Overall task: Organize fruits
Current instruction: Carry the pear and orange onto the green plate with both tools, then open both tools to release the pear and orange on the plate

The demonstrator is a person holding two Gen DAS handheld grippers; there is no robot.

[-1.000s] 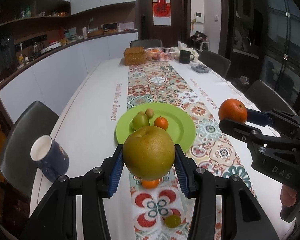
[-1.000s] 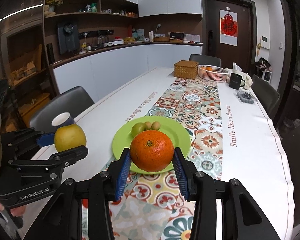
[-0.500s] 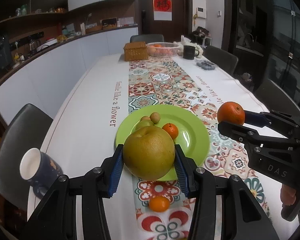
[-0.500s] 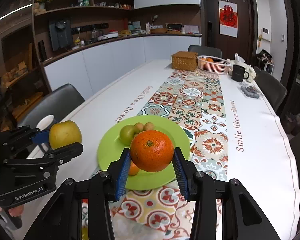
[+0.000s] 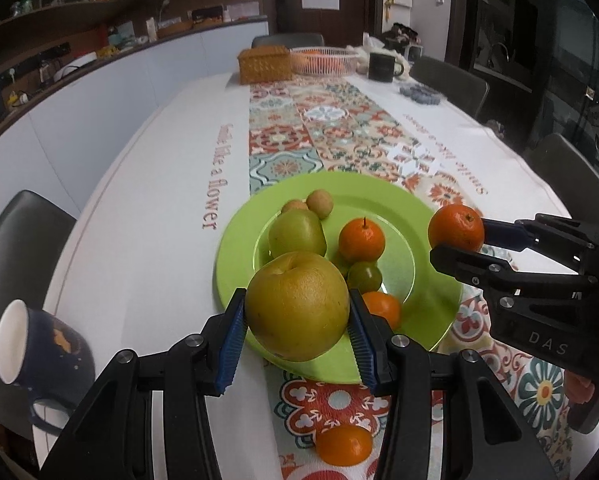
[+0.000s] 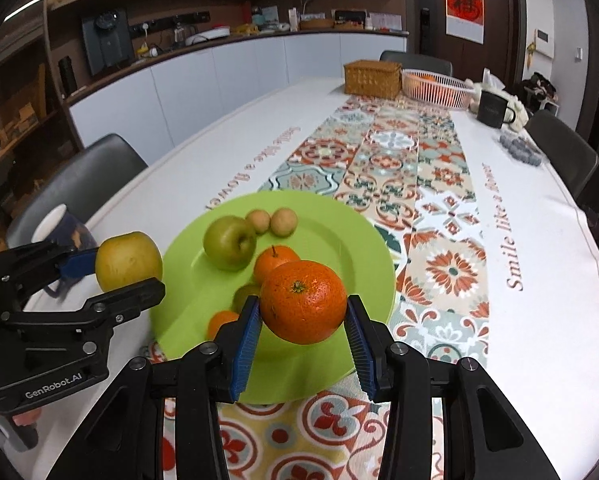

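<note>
Here, the left gripper [image 5: 297, 316] clamps a yellow-green pear [image 5: 297, 306] and the right gripper [image 6: 302, 328] an orange [image 6: 302, 307], both above the green plate [image 5: 439, 304] at centre frame; lower each onto bare plate before easing the jaws apart.

Glossy green plate [image 5: 439, 292], woven basket [image 5: 264, 65]
</note>
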